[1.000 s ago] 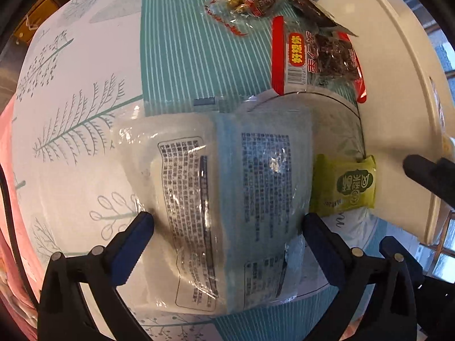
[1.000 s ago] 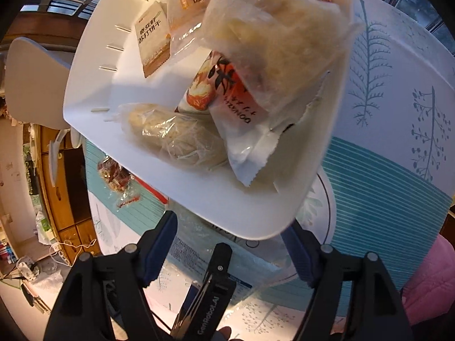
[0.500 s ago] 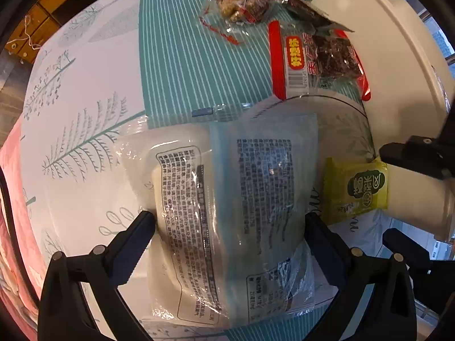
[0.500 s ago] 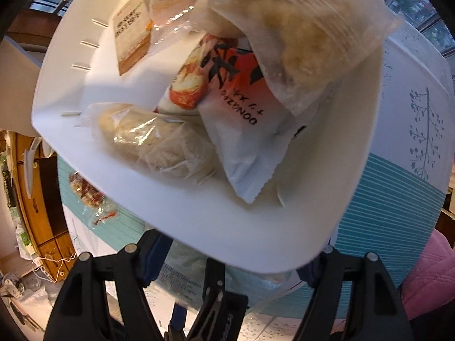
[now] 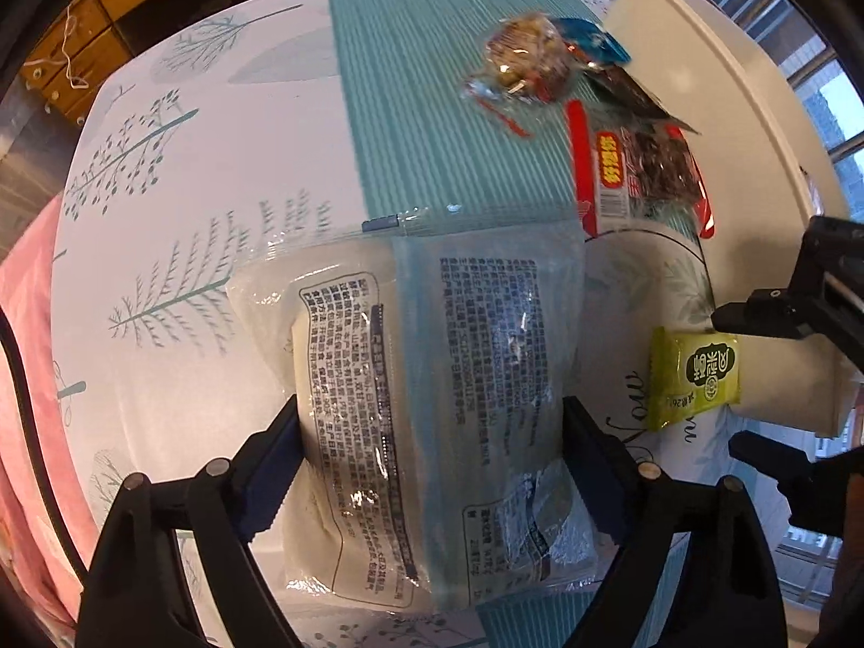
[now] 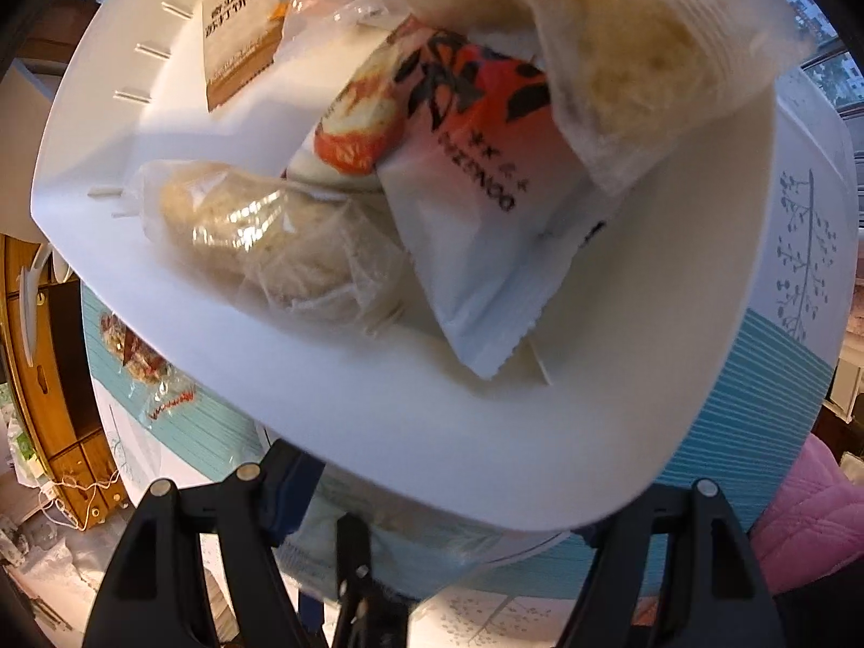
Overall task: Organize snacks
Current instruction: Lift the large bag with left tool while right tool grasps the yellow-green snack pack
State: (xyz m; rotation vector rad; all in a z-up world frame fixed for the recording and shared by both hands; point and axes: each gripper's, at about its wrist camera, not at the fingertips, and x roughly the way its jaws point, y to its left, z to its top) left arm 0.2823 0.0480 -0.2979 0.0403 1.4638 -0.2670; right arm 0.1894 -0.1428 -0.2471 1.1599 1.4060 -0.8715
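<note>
Your left gripper (image 5: 429, 448) clamps one large clear packet (image 5: 432, 405) on the tablecloth (image 5: 227, 227). Three more snacks lie there: green sachet (image 5: 694, 378) right, two packets far. Your right gripper (image 6: 432, 491) straddles the white tray (image 6: 432, 432), holding five snacks; grip unclear.

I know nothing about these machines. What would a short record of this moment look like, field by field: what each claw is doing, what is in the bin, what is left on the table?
left claw: closed on the large clear packet, fingers at both sides
right claw: at the white bin rim; grip unclear
in bin: white-and-orange packet, clear bread bags, small brown-and-white packet
on table: green packet, red-edged packet, clear mixed snack bag
surface: tree-patterned tablecloth
</note>
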